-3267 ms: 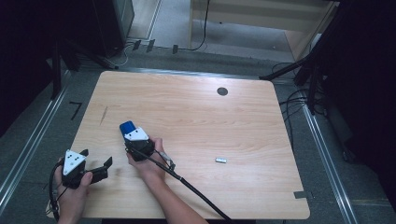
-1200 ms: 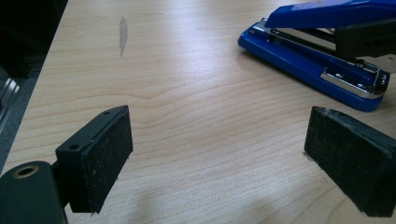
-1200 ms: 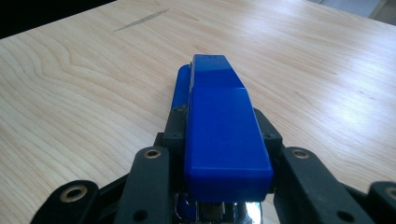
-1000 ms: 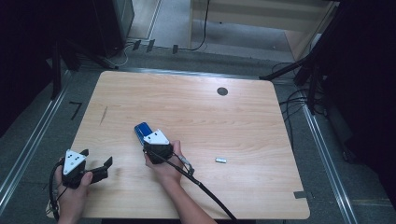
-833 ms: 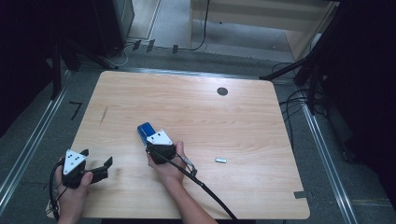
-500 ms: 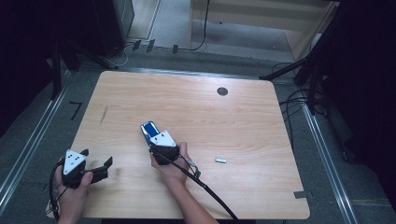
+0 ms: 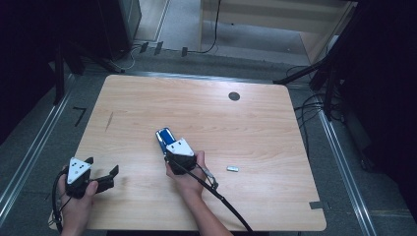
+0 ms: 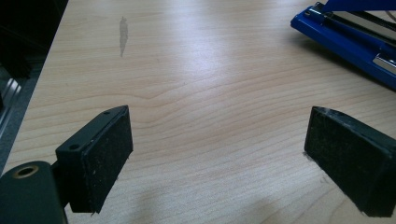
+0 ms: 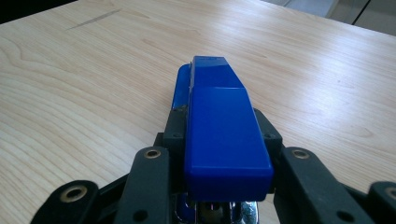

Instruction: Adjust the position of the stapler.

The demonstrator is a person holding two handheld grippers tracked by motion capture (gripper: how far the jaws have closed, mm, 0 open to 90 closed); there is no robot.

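Clamping the blue stapler [image 9: 218,135] by its sides, the right gripper [image 7: 178,153] holds it near the counter [image 7: 255,123] middle; left gripper [image 8: 233,154] jaws stand wide apart, empty.

The stapler [image 8: 348,35] is cut off by the left gripper view's edge.

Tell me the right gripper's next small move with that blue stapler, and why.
Probably ease the blue stapler toward the small metal piece. The right gripper is clamped on its sides, while the left gripper stands open over bare table.
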